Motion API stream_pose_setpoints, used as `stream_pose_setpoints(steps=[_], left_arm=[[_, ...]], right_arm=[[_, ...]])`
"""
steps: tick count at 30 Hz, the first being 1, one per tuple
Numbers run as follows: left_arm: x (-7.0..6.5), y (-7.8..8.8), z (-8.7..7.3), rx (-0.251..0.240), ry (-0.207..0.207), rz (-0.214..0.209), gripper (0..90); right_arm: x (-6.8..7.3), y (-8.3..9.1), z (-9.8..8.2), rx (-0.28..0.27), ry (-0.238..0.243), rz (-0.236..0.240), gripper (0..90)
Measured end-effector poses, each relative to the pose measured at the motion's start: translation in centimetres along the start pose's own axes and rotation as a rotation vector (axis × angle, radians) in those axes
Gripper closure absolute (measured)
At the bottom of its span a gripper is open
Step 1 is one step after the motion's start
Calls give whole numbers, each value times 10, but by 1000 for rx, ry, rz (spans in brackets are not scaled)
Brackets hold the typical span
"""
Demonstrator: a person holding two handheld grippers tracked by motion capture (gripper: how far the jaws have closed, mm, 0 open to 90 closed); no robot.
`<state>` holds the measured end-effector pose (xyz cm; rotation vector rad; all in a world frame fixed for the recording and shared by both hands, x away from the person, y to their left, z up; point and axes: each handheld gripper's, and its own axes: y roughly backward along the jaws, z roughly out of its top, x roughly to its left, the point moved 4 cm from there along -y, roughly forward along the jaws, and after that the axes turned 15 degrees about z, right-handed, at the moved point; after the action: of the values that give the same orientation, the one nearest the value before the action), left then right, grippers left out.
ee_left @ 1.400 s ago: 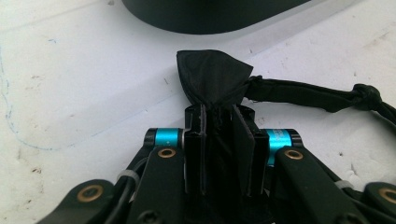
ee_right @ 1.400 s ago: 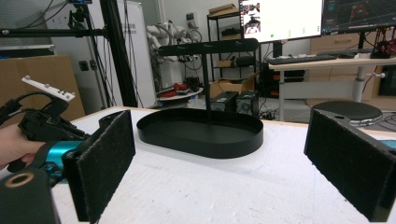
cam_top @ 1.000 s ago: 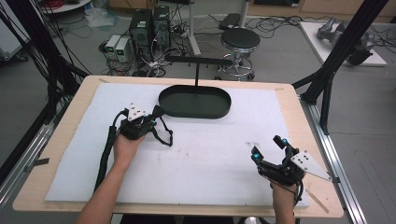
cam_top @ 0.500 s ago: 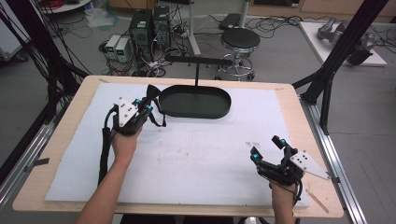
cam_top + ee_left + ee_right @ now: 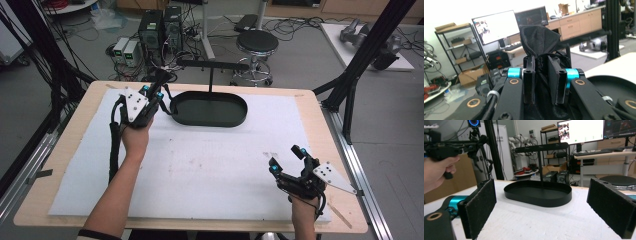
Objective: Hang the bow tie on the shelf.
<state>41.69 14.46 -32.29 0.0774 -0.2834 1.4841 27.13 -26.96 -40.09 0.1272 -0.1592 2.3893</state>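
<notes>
White padding covered the worktop (image 5: 210,170). Just left of the black stand tray (image 5: 210,109), soft, light black cloth (image 5: 536,37) was pinched at its bunched middle by the left tool (image 5: 541,82); the right tool (image 5: 549,207) was held spread apart, empty.

black cloth (image 5: 537,37) lower part hidden between fingers (image 5: 529,77)

The left forearm reached forward over the table, its hand (image 5: 134,137) gripping the left gripper (image 5: 152,93), raised and tilted, with its jaws pointing away from the person. Those jaws were clamped close together on black cloth (image 5: 537,37). The right hand (image 5: 303,206) held the right gripper (image 5: 286,158) low near the table's near right corner, its jaws spread wide apart, nothing between them.
</notes>
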Motion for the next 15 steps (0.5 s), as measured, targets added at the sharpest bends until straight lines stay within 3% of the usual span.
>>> stream_pose_setpoints(steps=[7, 15], left_arm=[[-5, -21, 17, -16, 25, 0, 761], [-13, -58, 25, -8, 18, 14, 761]], right_arm=[[0, 1, 2, -12, 1, 11, 78], [-5, 4, 0, -11, -5, 12, 79]])
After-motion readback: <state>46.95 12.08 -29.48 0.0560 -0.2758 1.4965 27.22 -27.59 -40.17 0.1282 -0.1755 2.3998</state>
